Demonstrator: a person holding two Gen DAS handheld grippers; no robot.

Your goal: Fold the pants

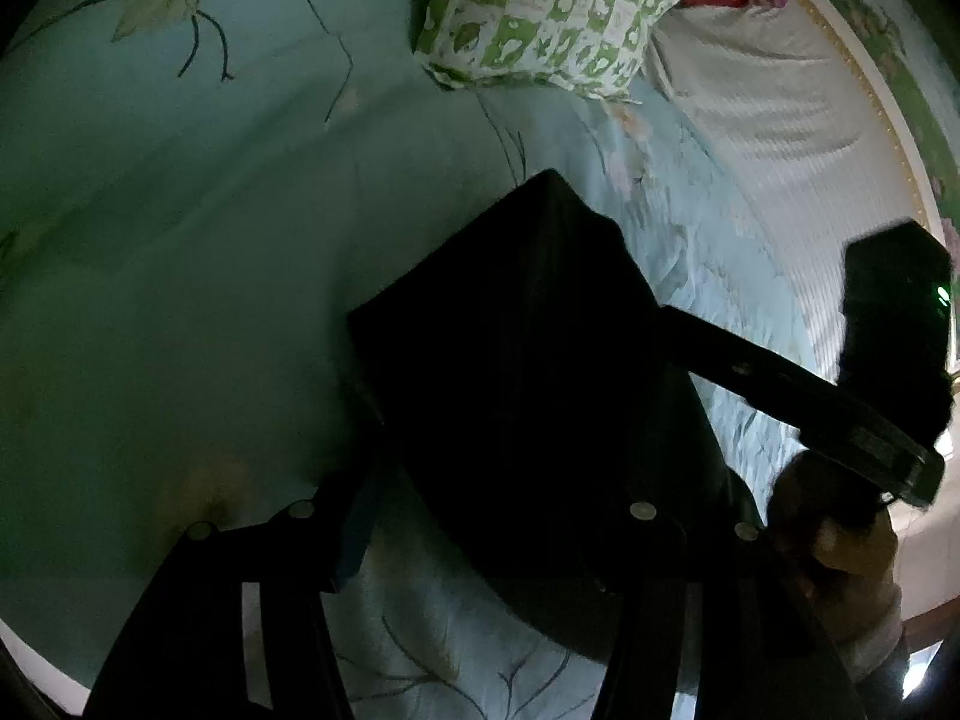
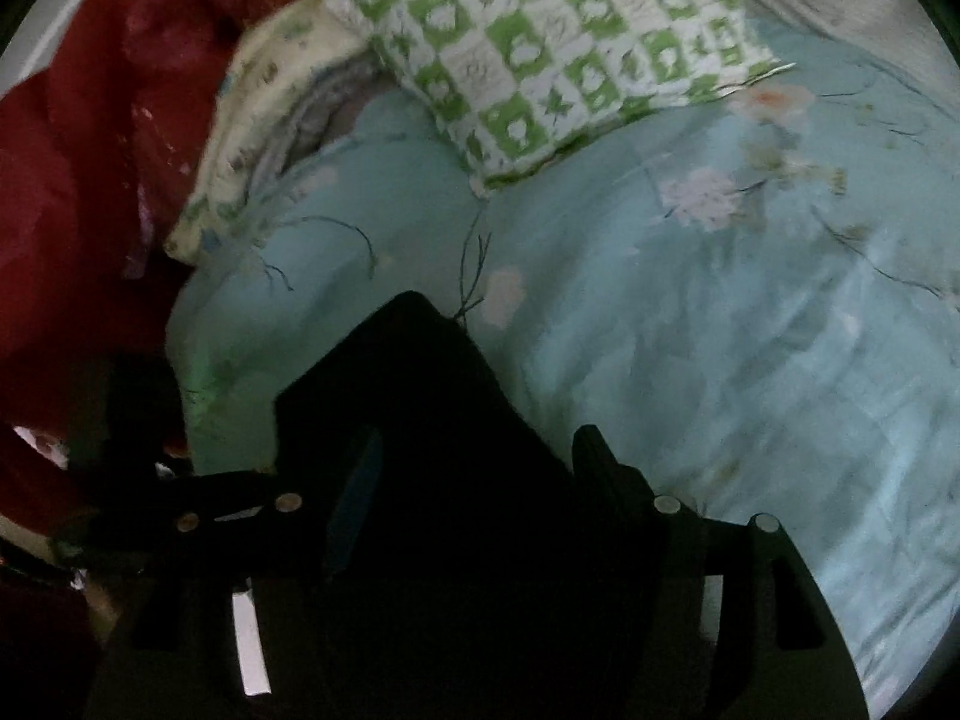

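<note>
The pants (image 1: 528,372) are dark, basically black, and already lie as a compact rectangular bundle on the pale blue floral bedspread (image 1: 180,276), in the near middle of the bed. My read is the folding is mostly done, maybe finished; at most there's a last fold or some squaring-up left, though the cloth is so dark I can't make out layers or edges inside it.

The left gripper (image 1: 498,510) hangs right over the near end of the bundle with its jaws spread, and I don't see the pads pinching any cloth. The right gripper (image 2: 474,480) also has its jaws apart with the dark fabric showing between them, not clamped as far as I can tell. Whether either actually brushes the cloth, can't tell, too murky.

A green-and-white checked pillow (image 1: 552,6) sits at the far side, with a red blanket (image 2: 90,150) bunched up beyond it.
</note>
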